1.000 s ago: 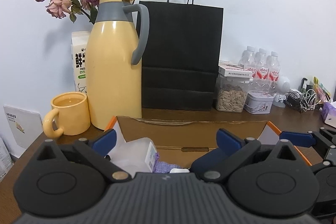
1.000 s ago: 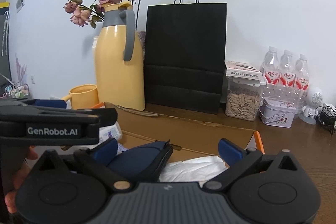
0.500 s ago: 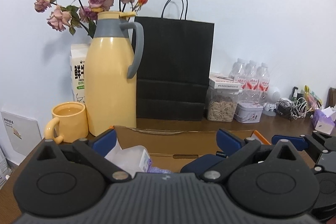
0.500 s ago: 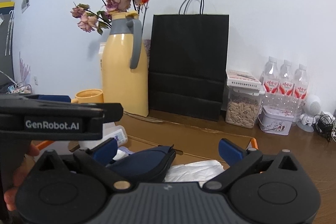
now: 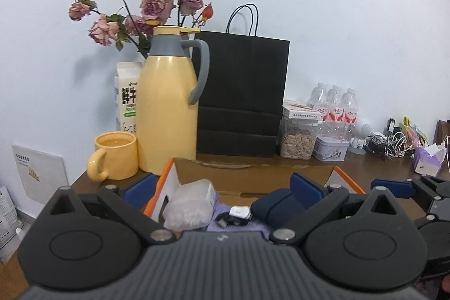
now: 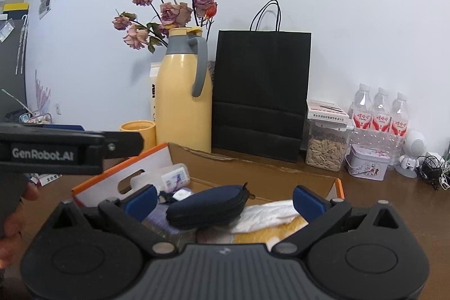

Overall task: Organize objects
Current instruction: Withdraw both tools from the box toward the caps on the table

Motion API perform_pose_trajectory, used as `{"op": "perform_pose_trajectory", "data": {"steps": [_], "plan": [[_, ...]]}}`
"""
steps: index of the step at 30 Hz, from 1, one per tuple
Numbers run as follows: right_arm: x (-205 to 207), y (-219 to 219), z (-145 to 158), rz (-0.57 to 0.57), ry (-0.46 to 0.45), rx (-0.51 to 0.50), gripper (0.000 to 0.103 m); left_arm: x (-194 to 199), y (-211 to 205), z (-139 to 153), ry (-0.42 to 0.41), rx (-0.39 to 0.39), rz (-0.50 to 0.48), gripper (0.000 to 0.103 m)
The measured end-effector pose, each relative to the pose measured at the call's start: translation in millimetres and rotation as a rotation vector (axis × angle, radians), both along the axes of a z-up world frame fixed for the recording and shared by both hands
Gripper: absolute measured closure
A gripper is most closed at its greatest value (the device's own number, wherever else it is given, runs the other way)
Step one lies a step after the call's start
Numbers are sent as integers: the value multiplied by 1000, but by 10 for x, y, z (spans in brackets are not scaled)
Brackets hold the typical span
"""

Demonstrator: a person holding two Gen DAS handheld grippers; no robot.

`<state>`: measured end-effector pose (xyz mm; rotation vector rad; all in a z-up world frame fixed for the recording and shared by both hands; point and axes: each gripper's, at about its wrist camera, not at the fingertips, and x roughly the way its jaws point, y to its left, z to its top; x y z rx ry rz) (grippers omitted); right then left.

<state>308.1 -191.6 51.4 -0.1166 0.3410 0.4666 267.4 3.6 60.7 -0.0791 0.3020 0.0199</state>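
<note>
Objects for sorting already sit in the cardboard box on the brown table, and both grippers hang just above its near side with nothing in them. The right gripper has its blue pads spread wide, and straight past them lies a navy zip pouch, resting on white cloth or paper and something yellow beneath. The left gripper is spread just as wide; beyond it I can see a clear plastic container against the box's left wall, a small white and black item on purple fabric, and the same pouch to the right. A hand shows at the left edge of the right view, holding the other tool.

Further out, along the wall, stand a yellow mug, a yellow thermos jug, a milk carton with dried roses behind, a black paper bag, a jar of seeds, a small tin and three water bottles.

My guess is the job is well along or close to finished: several things are boxed and the table right around the box looks bare. Whether the row at the wall is meant to be packed too, I cannot tell.
</note>
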Motion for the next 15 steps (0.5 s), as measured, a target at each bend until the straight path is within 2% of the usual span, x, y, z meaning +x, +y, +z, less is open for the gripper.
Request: {"op": "perform_pose_trajectory", "data": {"steps": [15], "plan": [[-506, -27, -200, 34, 43, -39, 0, -526, 323, -279, 77, 18, 47, 0]]}}
